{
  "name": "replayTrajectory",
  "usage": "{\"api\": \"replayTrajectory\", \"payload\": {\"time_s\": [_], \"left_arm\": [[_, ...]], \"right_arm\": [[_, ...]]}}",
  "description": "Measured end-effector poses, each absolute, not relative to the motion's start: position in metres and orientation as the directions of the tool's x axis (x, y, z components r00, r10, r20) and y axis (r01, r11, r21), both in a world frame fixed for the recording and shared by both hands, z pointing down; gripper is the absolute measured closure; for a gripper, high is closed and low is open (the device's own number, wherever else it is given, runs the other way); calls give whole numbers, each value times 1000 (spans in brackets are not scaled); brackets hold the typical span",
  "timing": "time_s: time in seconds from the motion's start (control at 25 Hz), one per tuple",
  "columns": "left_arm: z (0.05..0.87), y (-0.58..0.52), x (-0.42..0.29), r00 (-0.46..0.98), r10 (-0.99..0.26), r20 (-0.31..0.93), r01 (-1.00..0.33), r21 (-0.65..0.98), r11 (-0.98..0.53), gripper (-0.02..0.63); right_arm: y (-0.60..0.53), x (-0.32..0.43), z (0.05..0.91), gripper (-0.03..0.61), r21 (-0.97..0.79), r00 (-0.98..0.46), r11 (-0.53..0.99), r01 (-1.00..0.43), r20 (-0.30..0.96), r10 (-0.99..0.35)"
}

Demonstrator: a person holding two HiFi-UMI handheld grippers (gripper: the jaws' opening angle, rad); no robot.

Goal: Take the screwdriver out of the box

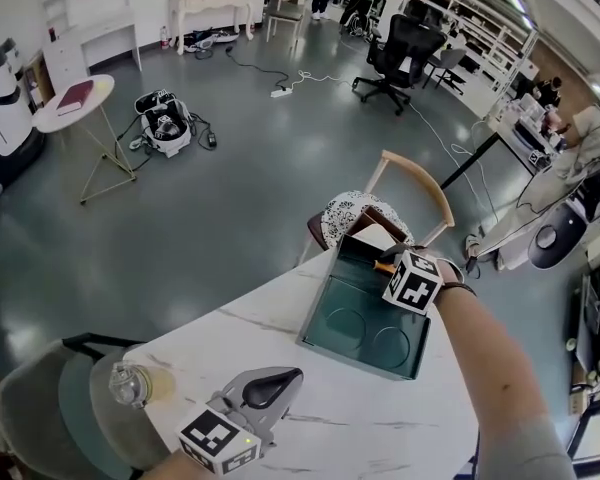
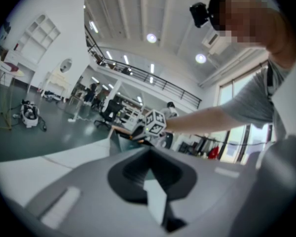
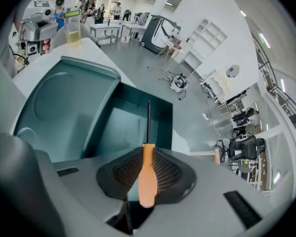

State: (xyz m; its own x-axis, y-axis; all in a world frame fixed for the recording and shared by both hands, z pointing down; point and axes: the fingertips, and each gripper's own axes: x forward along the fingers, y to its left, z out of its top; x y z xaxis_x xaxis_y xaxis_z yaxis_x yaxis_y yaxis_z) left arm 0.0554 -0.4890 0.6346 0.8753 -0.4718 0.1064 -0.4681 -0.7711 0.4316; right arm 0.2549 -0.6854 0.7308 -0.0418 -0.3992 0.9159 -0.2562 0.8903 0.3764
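Note:
A teal box (image 1: pixel 318 313) lies open on the white marble table (image 1: pixel 280 338), its lid (image 3: pixel 59 100) folded flat beside the tray (image 3: pixel 130 120). My right gripper (image 1: pixel 380 265) hovers over the box's far end, shut on the screwdriver (image 3: pixel 146 174). The orange handle sits between the pads and the thin dark shaft points forward over the tray. Only a bit of that orange screwdriver handle (image 1: pixel 383 266) shows in the head view. My left gripper (image 1: pixel 270 388) rests low at the table's near side, shut and holding nothing; its pads (image 2: pixel 138 174) meet in its own view.
A glass jar (image 1: pixel 130 383) of yellowish liquid stands near the table's left edge, also visible as the jar (image 3: pixel 72 28) far off. A wooden-backed chair (image 1: pixel 415 183) stands just beyond the box. A grey chair (image 1: pixel 40 403) is at lower left.

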Motion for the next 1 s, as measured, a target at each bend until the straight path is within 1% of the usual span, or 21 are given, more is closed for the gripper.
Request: {"api": "replayTrajectory", "payload": {"time_s": [0.2, 0.4, 0.72, 0.88, 1.0], "left_arm": [[609, -484, 48, 877, -474, 82, -461, 427, -778, 611], [571, -474, 34, 881, -471, 42, -444, 419, -792, 611], [516, -448, 25, 905, -425, -2, -392, 379, -838, 611], [494, -434, 19, 915, -404, -19, -369, 367, -854, 611], [481, -423, 18, 925, -379, -25, -346, 358, -867, 611]], "right_arm": [[-665, 255, 691, 512, 390, -51, 876, -282, 906, -420], [-631, 241, 643, 512, 403, -72, 850, -338, 890, -451], [-558, 237, 560, 511, 427, -91, 793, -434, 855, -510], [-513, 231, 519, 512, 439, -117, 745, -502, 819, -561], [-477, 228, 500, 512, 416, -149, 693, -588, 787, -599]]}}
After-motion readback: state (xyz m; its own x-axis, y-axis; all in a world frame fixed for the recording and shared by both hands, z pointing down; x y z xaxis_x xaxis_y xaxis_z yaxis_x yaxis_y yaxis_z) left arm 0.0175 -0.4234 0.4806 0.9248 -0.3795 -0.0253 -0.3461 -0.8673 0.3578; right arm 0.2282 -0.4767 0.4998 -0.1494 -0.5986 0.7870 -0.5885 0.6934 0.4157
